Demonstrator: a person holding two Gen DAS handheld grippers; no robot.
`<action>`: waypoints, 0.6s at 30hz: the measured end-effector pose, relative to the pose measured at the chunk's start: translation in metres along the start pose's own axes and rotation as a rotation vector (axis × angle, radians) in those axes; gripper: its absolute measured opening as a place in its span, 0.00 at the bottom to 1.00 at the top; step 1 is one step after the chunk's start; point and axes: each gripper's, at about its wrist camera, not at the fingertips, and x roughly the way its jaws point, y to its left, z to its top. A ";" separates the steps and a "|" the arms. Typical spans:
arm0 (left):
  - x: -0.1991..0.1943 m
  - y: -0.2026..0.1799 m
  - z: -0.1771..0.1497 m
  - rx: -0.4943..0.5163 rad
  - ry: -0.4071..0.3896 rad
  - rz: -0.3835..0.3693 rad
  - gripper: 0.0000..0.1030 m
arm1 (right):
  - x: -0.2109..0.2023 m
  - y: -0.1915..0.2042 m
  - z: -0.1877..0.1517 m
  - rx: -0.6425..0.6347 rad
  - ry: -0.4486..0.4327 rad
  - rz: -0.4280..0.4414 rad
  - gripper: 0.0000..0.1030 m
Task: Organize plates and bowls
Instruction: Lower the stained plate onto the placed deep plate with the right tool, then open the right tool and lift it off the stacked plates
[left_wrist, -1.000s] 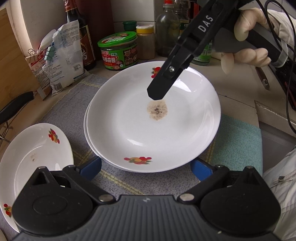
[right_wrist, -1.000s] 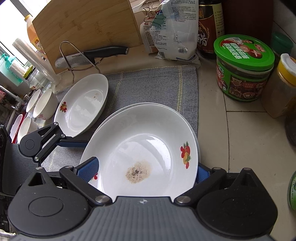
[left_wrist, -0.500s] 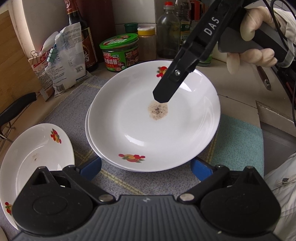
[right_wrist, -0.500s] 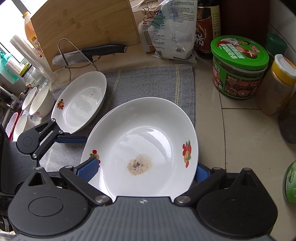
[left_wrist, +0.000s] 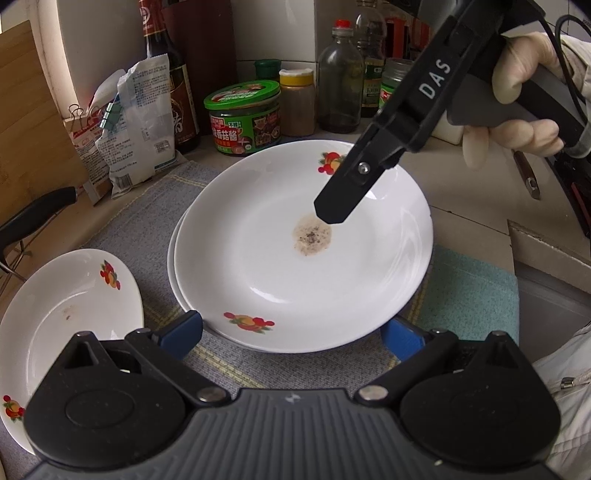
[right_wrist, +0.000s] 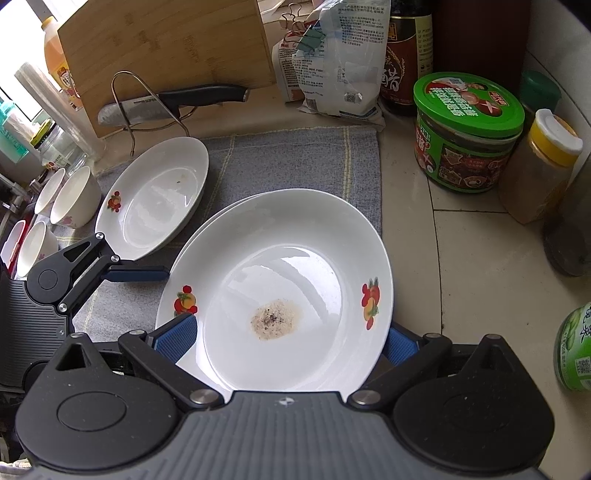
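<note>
The stained plate (right_wrist: 295, 295) lies on top of a second plate, whose rim shows at its left edge, both on the grey mat (right_wrist: 295, 162), so one stack looks begun. The right gripper (right_wrist: 284, 343) hangs over its near side with fingers spread wide, one blue pad at each side of the rim; whether they touch it I cannot tell. The left gripper (left_wrist: 291, 328) faces the stack from the other side, fingers wide and holding nothing. Left of the stack, a lone plate (right_wrist: 155, 199) sits apart on the mat and likely belongs on the pile. Further left, several small bowls (right_wrist: 74, 195) stand unstacked at the counter's edge. Beyond, a green-lidded jar (right_wrist: 467, 133), a spice jar (right_wrist: 543, 166), bags (right_wrist: 332, 62), a knife (right_wrist: 173, 103) in its wire stand and a cutting board (right_wrist: 166, 48) crowd the back, leaving little room to shift plates that way.
</note>
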 end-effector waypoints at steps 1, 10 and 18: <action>0.000 0.000 0.000 -0.003 -0.002 0.000 0.99 | 0.000 0.000 0.000 -0.001 0.001 -0.003 1.00; -0.003 -0.001 0.001 -0.010 -0.012 0.010 0.99 | -0.001 0.001 -0.005 -0.002 0.001 -0.016 1.00; -0.004 -0.004 0.000 -0.013 -0.015 0.023 0.99 | -0.002 0.005 -0.010 -0.025 0.001 -0.045 1.00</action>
